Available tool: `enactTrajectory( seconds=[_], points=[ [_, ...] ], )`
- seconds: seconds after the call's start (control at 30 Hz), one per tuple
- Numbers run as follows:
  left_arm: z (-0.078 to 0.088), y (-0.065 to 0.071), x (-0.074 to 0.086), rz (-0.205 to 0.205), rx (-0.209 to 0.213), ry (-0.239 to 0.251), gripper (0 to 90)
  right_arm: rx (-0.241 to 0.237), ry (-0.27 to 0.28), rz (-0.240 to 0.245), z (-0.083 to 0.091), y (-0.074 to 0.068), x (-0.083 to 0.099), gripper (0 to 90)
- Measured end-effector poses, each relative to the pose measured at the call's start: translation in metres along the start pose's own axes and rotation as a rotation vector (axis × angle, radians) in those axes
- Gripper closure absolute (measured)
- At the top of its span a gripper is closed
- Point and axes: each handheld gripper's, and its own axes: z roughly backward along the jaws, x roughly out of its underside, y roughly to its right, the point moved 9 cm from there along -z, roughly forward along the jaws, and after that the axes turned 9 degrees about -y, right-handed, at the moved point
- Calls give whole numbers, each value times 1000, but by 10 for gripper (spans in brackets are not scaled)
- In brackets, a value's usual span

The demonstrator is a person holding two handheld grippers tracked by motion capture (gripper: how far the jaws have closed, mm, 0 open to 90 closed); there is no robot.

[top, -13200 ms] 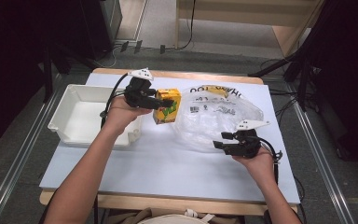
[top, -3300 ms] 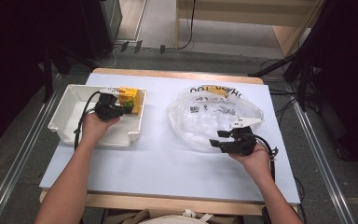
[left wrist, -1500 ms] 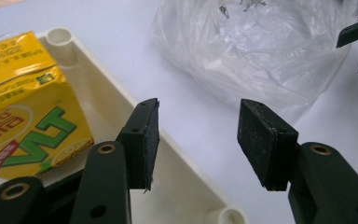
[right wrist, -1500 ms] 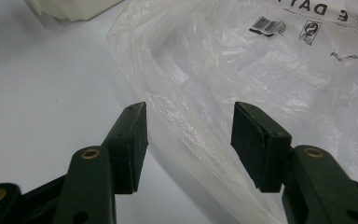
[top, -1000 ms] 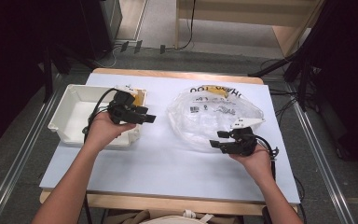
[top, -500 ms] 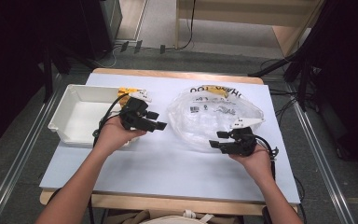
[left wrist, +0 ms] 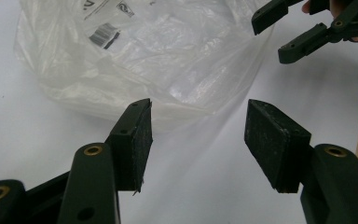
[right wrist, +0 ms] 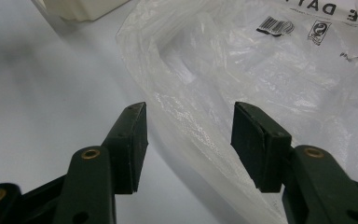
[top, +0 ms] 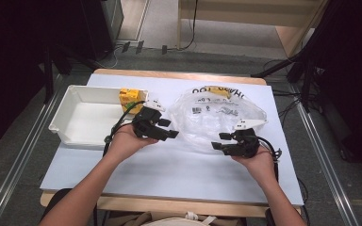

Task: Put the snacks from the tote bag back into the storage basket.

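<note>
High view: a clear plastic bag (top: pixel 217 117) lies crumpled on the right half of the table (top: pixel 169 174), toward the far edge. The left gripper (top: pixel 167 132) is held just beside the bag's left edge, jaws pointing right at it, spread apart with nothing between them. The right gripper (top: pixel 220 141) sits at the bag's near right edge, jaws pointing left, likewise parted; whether its tips touch the plastic cannot be told from here. A white tray (top: pixel 66 122) stands at the table's left edge, with a yellow carton (top: pixel 131 98) upright in its far right corner, well apart from both grippers.

Left gripper view: the two black pads (left wrist: pixel 137 140) stand wide apart over bare table. The bag (left wrist: pixel 158 65) lies just ahead of them, its near fold close to the pad tips but not between them. The right gripper (left wrist: pixel 298 28) shows at the upper right, at the bag's far edge, also open.

Right gripper view: the jaws stand well open. The bag's (right wrist: pixel 270 79) edge runs into the gap between the pads (right wrist: pixel 135 140), and the plastic is not pinched. A corner of the tray (right wrist: pixel 84 7) shows at the top left.
</note>
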Motion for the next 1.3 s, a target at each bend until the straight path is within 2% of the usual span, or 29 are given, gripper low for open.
enactTrajectory(
  seconds=[0.17,0.5,0.63,0.83,1.0,1.07,1.3],
  points=[
    [-6,8,-2,-9,13,15,426,-1,-2,-1,0,-1,0,467],
    [-21,22,-1,-55,21,17,425,-1,-5,12,0,-2,2,468],
    [-25,27,-2,-53,41,34,424,1,-6,17,-1,-3,2,467],
    [-35,30,2,-75,35,12,423,-3,-6,20,-1,-4,3,468],
    [-42,34,2,-81,52,2,417,-3,-12,26,-2,-4,4,467],
    [-43,34,3,-93,50,-4,416,-7,-17,26,-2,-5,4,468],
    [-43,35,3,-94,52,-6,413,-4,-19,35,-3,-5,4,467]
  ],
)
